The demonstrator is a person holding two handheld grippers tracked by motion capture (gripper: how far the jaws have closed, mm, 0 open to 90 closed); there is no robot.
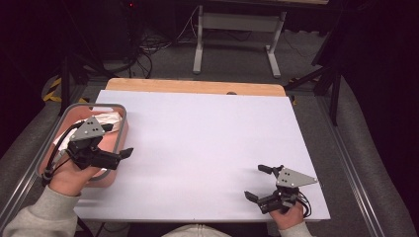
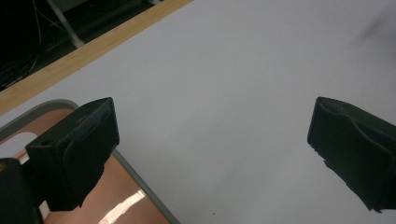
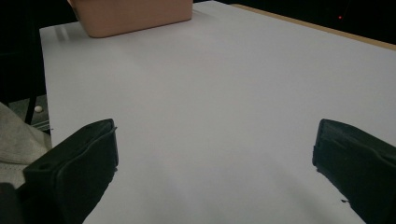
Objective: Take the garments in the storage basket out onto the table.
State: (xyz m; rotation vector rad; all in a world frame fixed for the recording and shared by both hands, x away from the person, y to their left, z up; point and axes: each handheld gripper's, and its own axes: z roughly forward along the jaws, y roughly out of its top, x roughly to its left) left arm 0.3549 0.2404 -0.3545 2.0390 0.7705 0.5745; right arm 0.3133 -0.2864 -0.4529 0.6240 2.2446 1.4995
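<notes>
A pink basin (image 1: pixel 116 139) with a grey rim (image 1: pixel 106 105) stands at the table's left edge and holds something white and crumpled (image 1: pixel 107 120). My left gripper (image 1: pixel 116 150) hovers over the basin's right wall, pointing right across the table. In the left gripper view it (image 2: pixel 210 130) is open, with bare white tabletop between the jaws and the basin rim (image 2: pixel 144 189) under the left jaw. My right gripper (image 1: pixel 257 182) rests near the front right corner, pointing left. It (image 3: pixel 215 144) is open and holds nothing, with the basin (image 3: pixel 135 16) far ahead of it.
The white tabletop (image 1: pixel 207 143) has a wooden strip (image 1: pixel 197 87) along its far edge. Beyond it, on the floor, stand a desk frame (image 1: pixel 237 34) and loose cables (image 1: pixel 153 47). Grey rails (image 1: pixel 353 168) run along both sides of the table.
</notes>
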